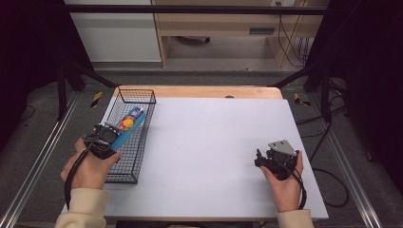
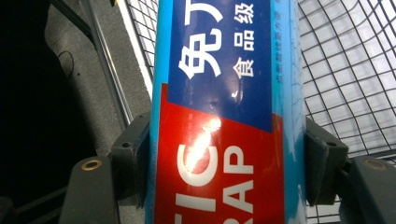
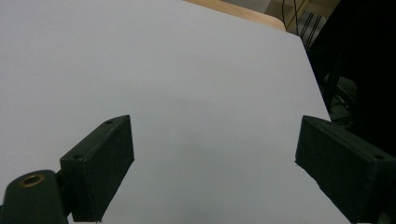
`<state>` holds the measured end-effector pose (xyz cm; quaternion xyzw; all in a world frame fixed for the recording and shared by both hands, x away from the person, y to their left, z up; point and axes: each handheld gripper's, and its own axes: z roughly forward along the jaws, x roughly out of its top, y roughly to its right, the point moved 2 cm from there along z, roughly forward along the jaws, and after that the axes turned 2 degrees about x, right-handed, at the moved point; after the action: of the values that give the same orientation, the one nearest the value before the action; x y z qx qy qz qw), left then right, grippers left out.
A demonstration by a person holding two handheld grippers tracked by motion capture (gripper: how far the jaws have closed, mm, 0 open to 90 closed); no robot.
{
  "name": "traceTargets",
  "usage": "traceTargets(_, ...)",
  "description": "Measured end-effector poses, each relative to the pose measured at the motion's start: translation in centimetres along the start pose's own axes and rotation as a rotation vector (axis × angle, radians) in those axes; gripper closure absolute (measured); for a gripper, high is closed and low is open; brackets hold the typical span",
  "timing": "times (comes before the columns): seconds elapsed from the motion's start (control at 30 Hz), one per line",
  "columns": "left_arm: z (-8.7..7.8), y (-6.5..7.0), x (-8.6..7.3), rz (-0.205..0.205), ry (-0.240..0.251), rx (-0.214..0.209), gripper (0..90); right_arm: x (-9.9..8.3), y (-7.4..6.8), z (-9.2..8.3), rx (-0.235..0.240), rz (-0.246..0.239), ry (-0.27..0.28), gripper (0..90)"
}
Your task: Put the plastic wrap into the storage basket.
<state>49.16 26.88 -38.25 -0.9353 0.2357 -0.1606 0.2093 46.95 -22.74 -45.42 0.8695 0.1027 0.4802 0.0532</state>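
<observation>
A long blue box of plastic wrap [image 1: 129, 124] with red and dark blue label panels lies slanted over the black wire basket [image 1: 142, 99] at the table's left. My left gripper [image 1: 105, 138] is shut on the box's near end; in the left gripper view both pads press the box [image 2: 224, 116] from either side. At the right of the white table sheet, my right gripper [image 1: 266, 159] rests low in a hand. Its jaws stand wide apart over bare sheet in the right gripper view [image 3: 212, 168], with nothing between them.
The white sheet [image 1: 214, 142] covers most of the wooden table, whose far edge [image 1: 199, 91] shows as a bare strip. Metal rails run along both sides. A dark frame and cables stand beyond the right edge [image 3: 336, 84].
</observation>
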Motion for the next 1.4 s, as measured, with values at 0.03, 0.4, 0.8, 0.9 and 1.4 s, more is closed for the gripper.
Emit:
traceTargets(0.03,0.1,0.0,0.1,0.011,-0.006,0.010,32.0,0.0,0.0,0.0,0.000,0.001,0.000,11.6)
traceTargets(0.4,0.7,0.3,1.1,0.061,-0.067,0.023,32.0,0.0,0.0,0.1,0.005,-0.009,0.002,11.5)
traceTargets(0.8,1.6,0.8,1.3,0.081,-0.105,0.005,32.0,-0.1,0.0,0.2,0.005,-0.012,-0.002,11.4)
traceTargets(0.9,1.7,0.7,1.2,0.074,-0.101,-0.005,31.9,0.0,0.0,0.2,0.006,-0.009,0.000,11.5)
traceTargets(1.4,2.1,0.9,1.0,0.062,-0.087,-0.014,31.8,-0.1,0.0,0.2,0.006,-0.010,-0.004,11.5)
